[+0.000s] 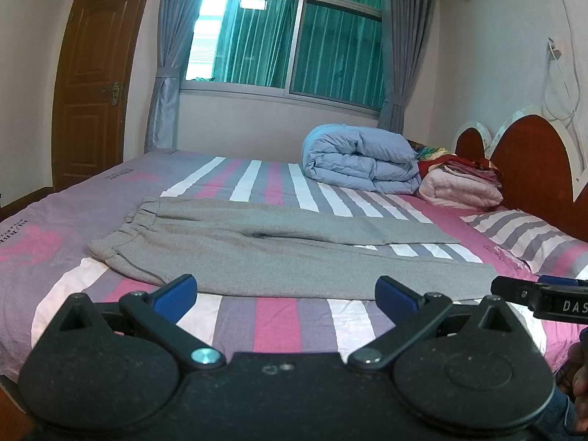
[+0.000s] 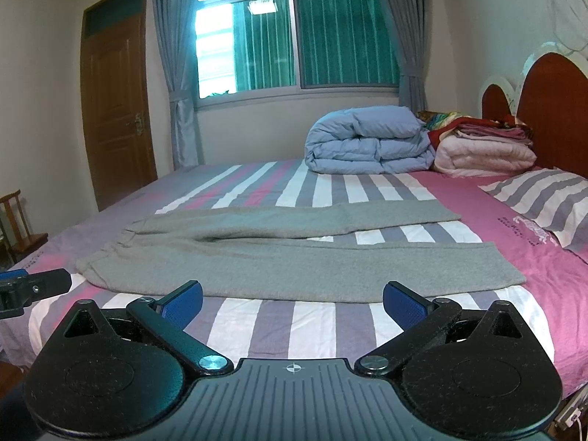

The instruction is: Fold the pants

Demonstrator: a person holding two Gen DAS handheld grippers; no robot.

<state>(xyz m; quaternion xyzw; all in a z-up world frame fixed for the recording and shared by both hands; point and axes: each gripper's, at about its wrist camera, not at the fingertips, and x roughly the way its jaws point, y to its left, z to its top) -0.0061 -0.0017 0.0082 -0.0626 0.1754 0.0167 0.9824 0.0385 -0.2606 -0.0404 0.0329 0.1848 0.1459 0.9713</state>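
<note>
Both claws, L (image 1: 286, 292) & R (image 2: 293, 299), spread wide, empty; grey pants (image 2: 279, 253) flat, long axis L–R, waistband left.

Pants (image 1: 279, 246) flat on bed (image 1: 275, 316); quilt (image 1: 362, 161) behind.

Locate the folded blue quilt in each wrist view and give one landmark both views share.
Left wrist view: the blue quilt lies right of centre at the far side of the bed, below the window.
Right wrist view: the blue quilt lies right of centre, beside a pink blanket.
Shared landmark: the grey pants spread flat across the striped sheet.
</note>
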